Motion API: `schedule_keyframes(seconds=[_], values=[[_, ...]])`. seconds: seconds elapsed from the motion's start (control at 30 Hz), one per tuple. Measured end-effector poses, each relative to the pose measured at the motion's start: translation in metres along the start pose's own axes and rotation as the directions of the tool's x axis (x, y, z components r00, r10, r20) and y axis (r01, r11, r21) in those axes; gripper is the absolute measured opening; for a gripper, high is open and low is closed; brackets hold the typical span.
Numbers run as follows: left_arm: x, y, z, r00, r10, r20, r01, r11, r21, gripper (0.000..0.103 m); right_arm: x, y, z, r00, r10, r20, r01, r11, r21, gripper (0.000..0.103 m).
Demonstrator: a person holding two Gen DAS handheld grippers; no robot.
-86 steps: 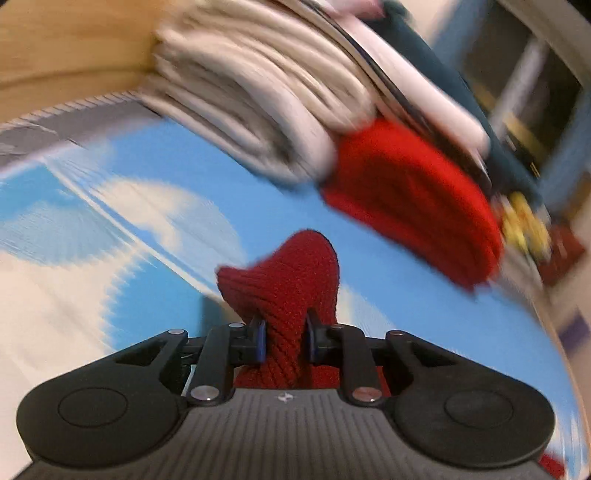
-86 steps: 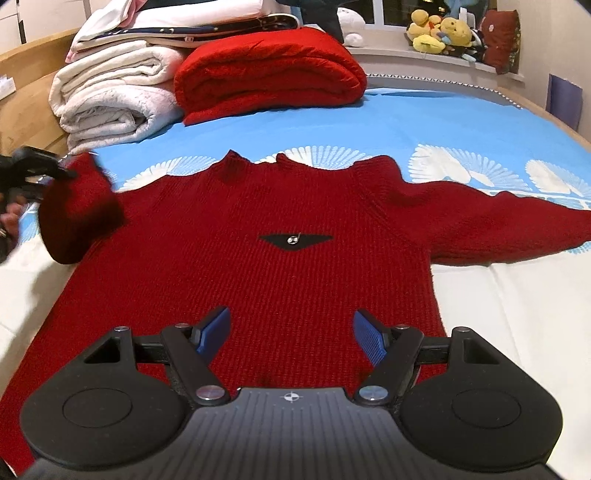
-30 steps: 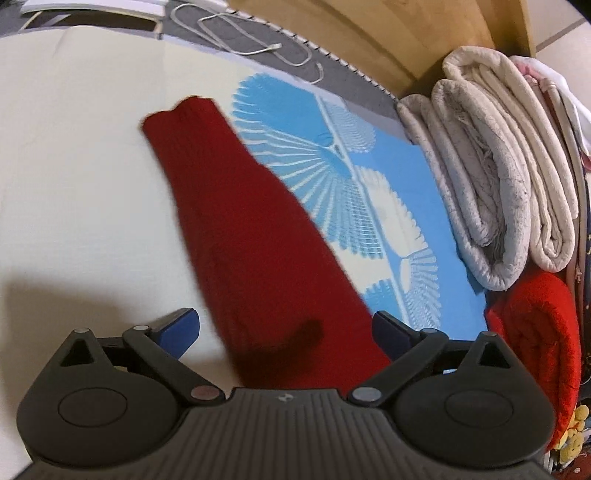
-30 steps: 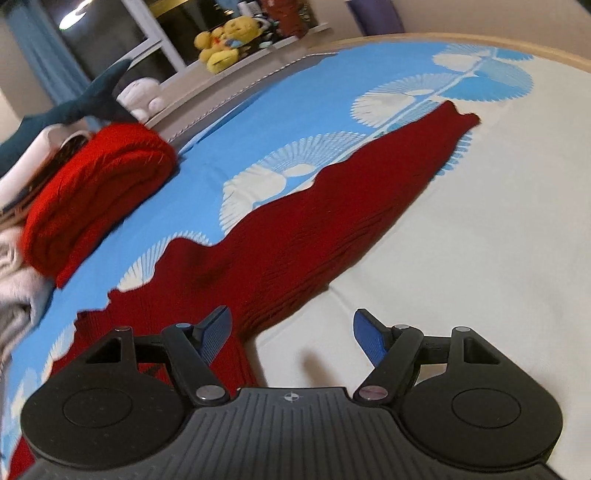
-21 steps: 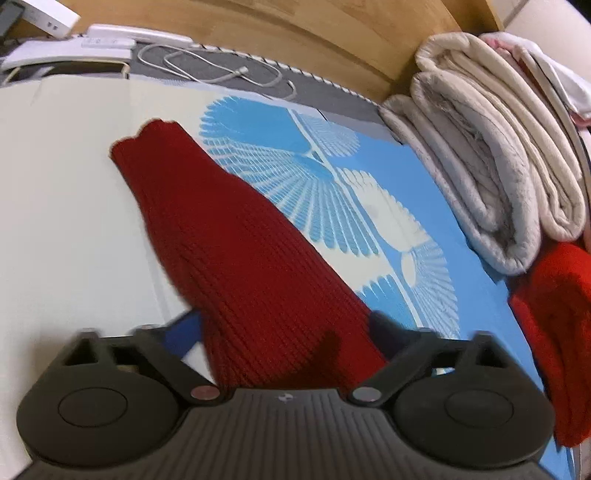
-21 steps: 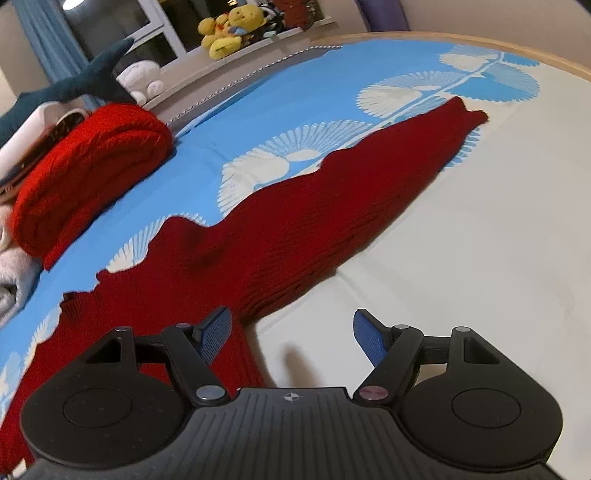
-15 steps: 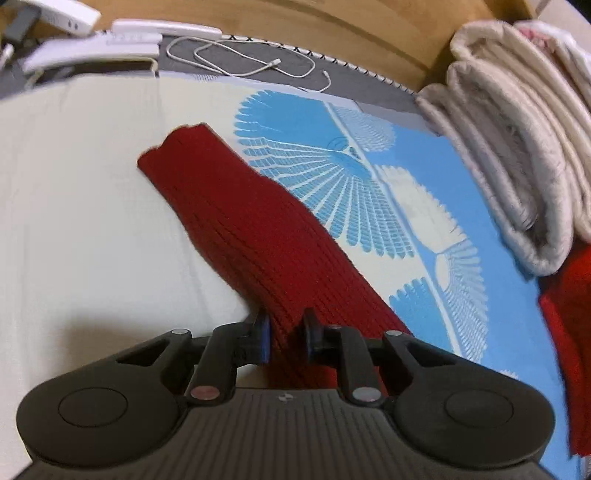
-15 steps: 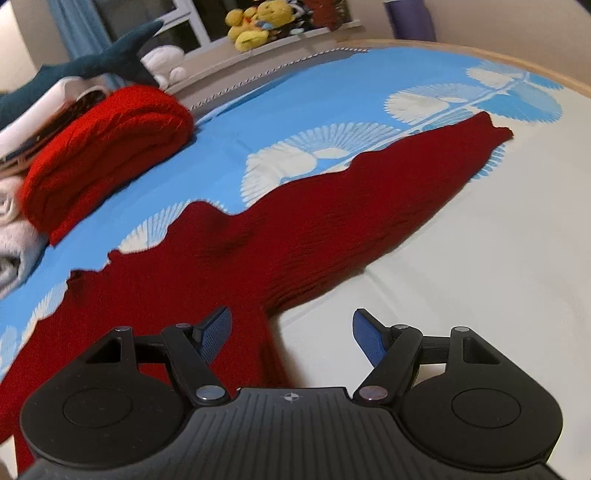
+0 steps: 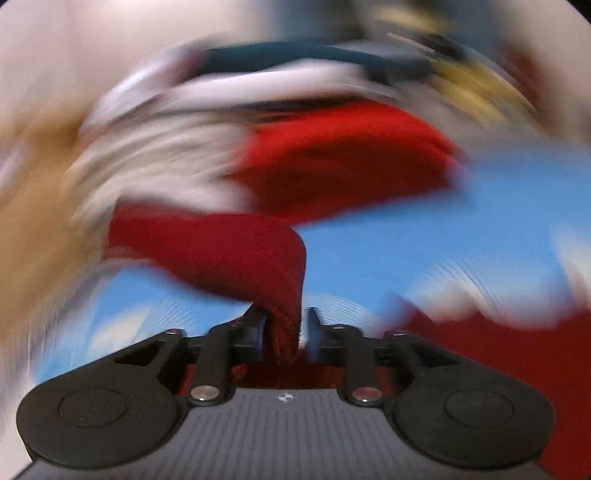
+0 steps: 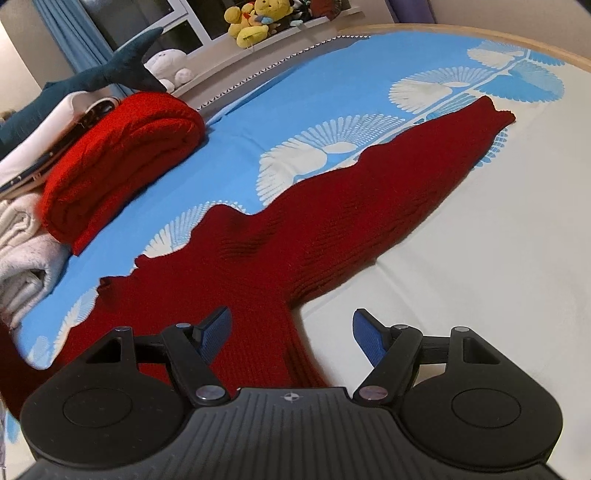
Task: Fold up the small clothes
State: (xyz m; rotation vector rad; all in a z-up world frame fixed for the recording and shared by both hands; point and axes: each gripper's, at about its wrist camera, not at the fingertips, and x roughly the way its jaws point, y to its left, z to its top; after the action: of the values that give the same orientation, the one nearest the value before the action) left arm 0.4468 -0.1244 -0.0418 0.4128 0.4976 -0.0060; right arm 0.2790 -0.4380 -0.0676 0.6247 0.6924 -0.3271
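Note:
A dark red knitted sweater (image 10: 280,251) lies flat on the bed, its right sleeve (image 10: 436,155) stretched out to the upper right. My right gripper (image 10: 291,332) is open and empty, low over the sweater's right side near the armpit. My left gripper (image 9: 284,328) is shut on the sweater's left sleeve (image 9: 229,251), which is lifted off the bed and drapes to the left; this view is badly blurred by motion. The sweater body (image 9: 517,350) shows at the lower right of the left wrist view.
A folded bright red blanket (image 10: 118,158) and white folded quilts (image 10: 22,251) are stacked at the left back of the bed. A plush shark (image 10: 92,77) and soft toys (image 10: 255,22) sit on the sill. The bedcover (image 10: 498,295) is cream and blue.
My left gripper closed on the left sleeve and has lifted it, swinging fast toward the sweater body. My right gripper stayed open and shifted slightly over the sweater's right side.

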Motion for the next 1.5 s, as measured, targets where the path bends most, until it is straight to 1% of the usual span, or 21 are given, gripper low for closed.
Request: schedule_keyframes(seconds=[0.03, 0.07, 0.13, 0.17, 0.3, 0.47, 0.6, 0.67, 0.7, 0.77, 0.83, 0.93, 0.97, 1.07, 1.17, 1.23, 1.27, 1.3, 1.33, 1.4, 1.5], values=[[-0.008, -0.039, -0.015, 0.999, -0.039, -0.005, 0.039, 0.993, 0.109, 0.092, -0.002, -0.002, 0.001, 1.000, -0.001, 0.002, 0.001, 1.000, 0.001, 0.074], [-0.014, -0.063, -0.029, 0.998, -0.055, -0.014, 0.056, 0.986, 0.159, 0.102, -0.003, -0.005, 0.002, 1.000, -0.002, 0.005, 0.002, 1.000, 0.003, 0.074], [-0.028, -0.089, -0.062, 0.994, -0.103, -0.019, 0.104, 0.962, 0.254, 0.103, -0.007, -0.013, 0.005, 1.000, -0.002, 0.009, 0.002, 1.000, 0.021, 0.074], [-0.033, -0.091, -0.074, 0.993, -0.114, -0.026, 0.117, 0.952, 0.283, 0.103, -0.008, -0.017, 0.006, 1.000, 0.000, 0.010, 0.000, 0.999, 0.032, 0.074], [-0.049, -0.055, -0.106, 0.991, -0.106, -0.080, 0.125, 0.950, 0.286, 0.103, -0.012, -0.025, 0.008, 0.999, 0.034, -0.001, -0.034, 0.998, 0.052, 0.075], [-0.079, 0.018, -0.120, 0.979, 0.010, -0.205, 0.035, 0.977, 0.212, 0.103, -0.014, -0.014, 0.005, 0.992, 0.127, -0.008, -0.126, 0.991, 0.053, 0.075], [-0.093, 0.073, -0.121, 0.960, 0.138, -0.245, -0.118, 0.989, 0.093, 0.103, -0.006, 0.006, -0.003, 0.972, 0.228, -0.048, -0.227, 0.973, 0.032, 0.075], [-0.079, 0.109, -0.128, 0.933, 0.172, -0.316, -0.192, 0.981, -0.031, 0.103, 0.001, 0.018, -0.009, 0.963, 0.260, -0.074, -0.259, 0.966, 0.020, 0.075], [-0.068, 0.128, -0.133, 0.913, 0.163, -0.374, -0.215, 0.971, -0.101, 0.103, 0.006, 0.025, -0.010, 0.959, 0.268, -0.091, -0.268, 0.963, 0.016, 0.075], [-0.040, 0.166, -0.151, 0.861, 0.078, -0.503, -0.229, 0.942, -0.247, 0.103, 0.021, 0.038, -0.009, 0.950, 0.281, -0.135, -0.282, 0.959, 0.019, 0.075], [-0.014, 0.196, -0.169, 0.808, 0.021, -0.589, -0.246, 0.920, -0.306, 0.103, 0.050, 0.057, -0.005, 0.935, 0.295, -0.198, -0.294, 0.955, 0.032, 0.076], [0.004, 0.226, -0.187, 0.756, 0.096, -0.648, -0.355, 0.892, -0.281, 0.103, 0.094, 0.086, 0.003, 0.932, 0.277, -0.234, -0.266, 0.961, 0.078, 0.077], [0.007, 0.235, -0.189, 0.750, 0.094, -0.655, -0.368, 0.882, -0.295, 0.103, 0.110, 0.097, 0.005, 0.932, 0.272, -0.239, -0.257, 0.962, 0.092, 0.077], [0.011, 0.251, -0.187, 0.762, 0.026, -0.648, -0.357, 0.850, -0.387, 0.103, 0.154, 0.134, 0.011, 0.938, 0.263, -0.224, -0.242, 0.963, 0.118, 0.077], [0.014, 0.245, -0.185, 0.765, -0.048, -0.642, -0.303, 0.854, -0.424, 0.103, 0.188, 0.160, 0.013, 0.956, 0.217, -0.197, -0.191, 0.972, 0.140, 0.078], [0.013, 0.242, -0.184, 0.766, -0.075, -0.639, -0.282, 0.854, -0.438, 0.103, 0.203, 0.165, 0.009, 0.975, 0.143, -0.168, -0.116, 0.980, 0.160, 0.079], [0.006, 0.238, -0.185, 0.767, -0.080, -0.637, -0.281, 0.850, -0.445, 0.103, 0.205, 0.168, 0.007, 0.984, 0.122, -0.130, -0.101, 0.982, 0.157, 0.073], [0.006, 0.239, -0.185, 0.769, -0.087, -0.634, -0.279, 0.846, -0.455, 0.103, 0.203, 0.177, 0.006, 0.991, 0.083, -0.101, -0.070, 0.990, 0.122, 0.059], [0.007, 0.238, -0.187, 0.769, -0.093, -0.632, -0.280, 0.840, -0.465, 0.103, 0.202, 0.185, 0.006, 0.994, 0.043, -0.097, -0.037, 0.997, 0.069, 0.008], [0.007, 0.238, -0.187, 0.771, -0.104, -0.628, -0.282, 0.829, -0.483, 0.103, 0.186, 0.195, 0.008, 0.997, 0.038, -0.064, -0.036, 0.999, 0.031, 0.010], [0.006, 0.241, -0.187, 0.776, -0.118, -0.620, -0.281, 0.815, -0.507, 0.103, 0.140, 0.202, 0.016, 0.995, 0.100, 0.012, -0.100, 0.995, -0.028, 0.009]])
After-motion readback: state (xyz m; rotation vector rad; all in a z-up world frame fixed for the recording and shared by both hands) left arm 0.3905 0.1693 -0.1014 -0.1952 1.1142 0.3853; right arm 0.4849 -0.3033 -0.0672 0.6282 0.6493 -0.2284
